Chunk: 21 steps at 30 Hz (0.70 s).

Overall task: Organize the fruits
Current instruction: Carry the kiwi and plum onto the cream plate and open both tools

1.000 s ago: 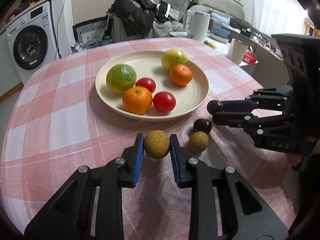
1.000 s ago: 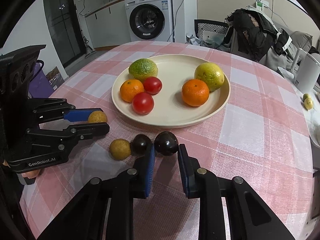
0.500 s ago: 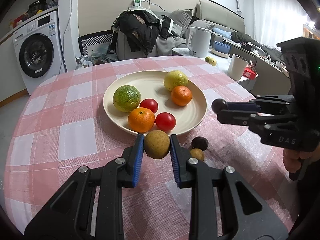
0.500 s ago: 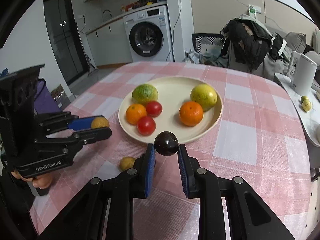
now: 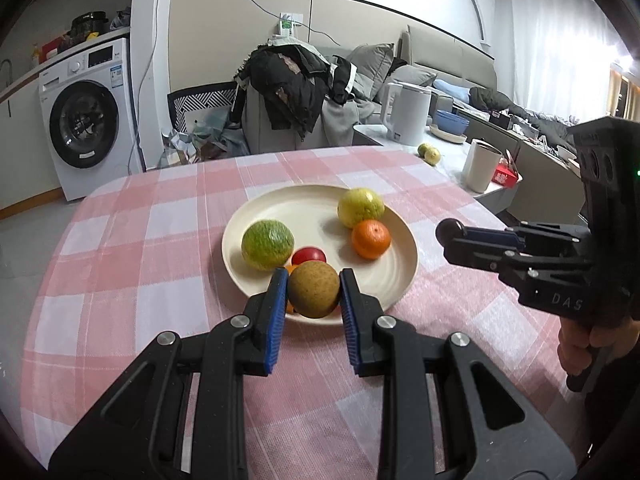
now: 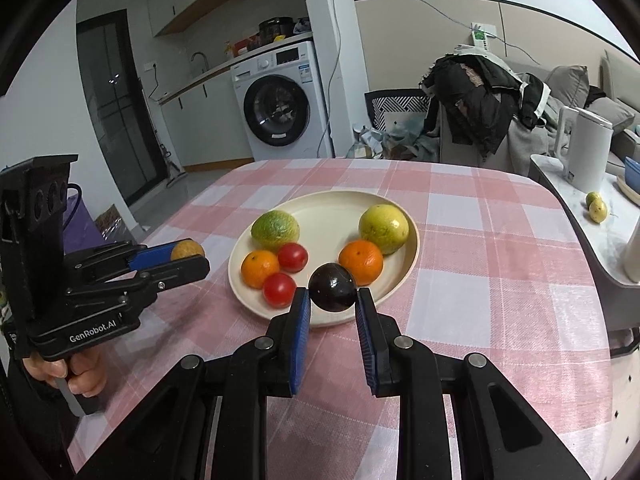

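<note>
A cream plate (image 6: 332,204) (image 5: 304,204) on the pink checked table carries a green citrus (image 6: 275,229), a yellow citrus (image 6: 384,223), two oranges (image 6: 361,261) and two red tomatoes (image 6: 293,257). My left gripper (image 5: 313,289) is shut on a small brown round fruit (image 5: 313,289), lifted in front of the plate's near rim; it also shows in the right wrist view (image 6: 188,258). My right gripper (image 6: 333,294) is shut on a dark purple round fruit (image 6: 333,287), held above the plate's near edge. In the left wrist view the right gripper (image 5: 454,236) hangs right of the plate.
A side counter to the right holds a white kettle (image 6: 586,148), a cup (image 5: 482,165) and two small yellow-green fruits (image 6: 597,207). Beyond the table stand a washing machine (image 6: 280,98) and a chair heaped with dark clothes (image 5: 298,88). A hand (image 6: 76,372) grips the left tool's handle.
Both grippers rose from the tablecloth with their fruits and tilted up. The two small fruits that lay on the cloth near the plate have dropped out of view behind the fingers.
</note>
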Tool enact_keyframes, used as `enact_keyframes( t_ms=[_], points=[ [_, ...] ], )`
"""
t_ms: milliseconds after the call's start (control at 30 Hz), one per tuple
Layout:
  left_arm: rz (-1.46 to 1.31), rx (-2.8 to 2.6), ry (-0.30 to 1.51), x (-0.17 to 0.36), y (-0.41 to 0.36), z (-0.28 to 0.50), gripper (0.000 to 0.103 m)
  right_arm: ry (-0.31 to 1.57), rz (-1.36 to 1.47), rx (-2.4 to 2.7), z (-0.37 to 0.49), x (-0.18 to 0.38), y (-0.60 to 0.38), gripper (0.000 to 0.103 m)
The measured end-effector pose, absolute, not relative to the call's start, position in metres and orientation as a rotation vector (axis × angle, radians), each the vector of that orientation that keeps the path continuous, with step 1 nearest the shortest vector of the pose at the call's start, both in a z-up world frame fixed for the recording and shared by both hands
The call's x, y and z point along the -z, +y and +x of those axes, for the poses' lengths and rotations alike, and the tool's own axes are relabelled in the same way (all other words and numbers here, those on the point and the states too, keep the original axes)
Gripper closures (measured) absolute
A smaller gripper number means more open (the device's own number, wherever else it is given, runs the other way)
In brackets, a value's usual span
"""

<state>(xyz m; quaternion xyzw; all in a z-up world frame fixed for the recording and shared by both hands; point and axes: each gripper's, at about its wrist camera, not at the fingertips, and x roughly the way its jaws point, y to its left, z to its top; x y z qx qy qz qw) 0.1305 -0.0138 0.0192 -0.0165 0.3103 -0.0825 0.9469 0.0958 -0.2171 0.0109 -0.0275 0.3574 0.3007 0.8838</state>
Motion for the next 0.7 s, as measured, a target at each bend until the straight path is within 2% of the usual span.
enact_keyframes(
  t_ms=[700],
  points=[
    [-0.012, 0.164, 0.604, -0.022, -0.026, 0.178, 0.080, 0.722, -0.067, -0.604, 0.129, -0.020, -0.189, 0.079]
  ],
)
